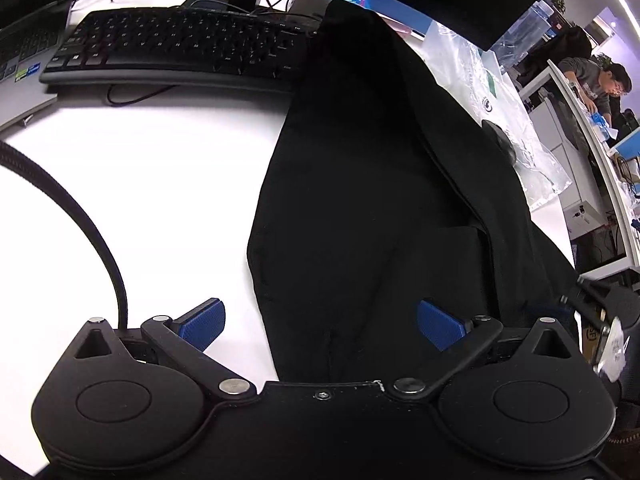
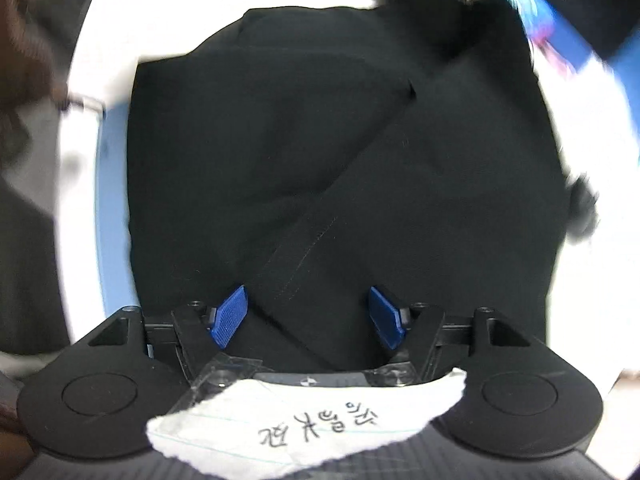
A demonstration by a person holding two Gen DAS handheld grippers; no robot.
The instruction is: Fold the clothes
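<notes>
A black garment point(image 1: 360, 184) lies on the white table point(image 1: 152, 152), folded lengthwise, stretching from near my left gripper up toward the keyboard. My left gripper point(image 1: 320, 326) is open, its blue pads point(image 1: 204, 324) spread wide over the garment's near end, nothing between them. In the right wrist view the same black garment point(image 2: 340, 152) fills the frame, with a stitched hem band running diagonally. My right gripper point(image 2: 308, 318) hovers open over that band, blue pads point(image 2: 230, 316) apart. The right view is motion-blurred.
A black keyboard point(image 1: 180, 48) and a laptop point(image 1: 20, 64) sit at the back left. A clear plastic bag point(image 1: 500, 112) lies to the right of the garment. A black cable point(image 1: 80, 216) arcs across the left table. A person point(image 1: 600, 84) works at a far desk.
</notes>
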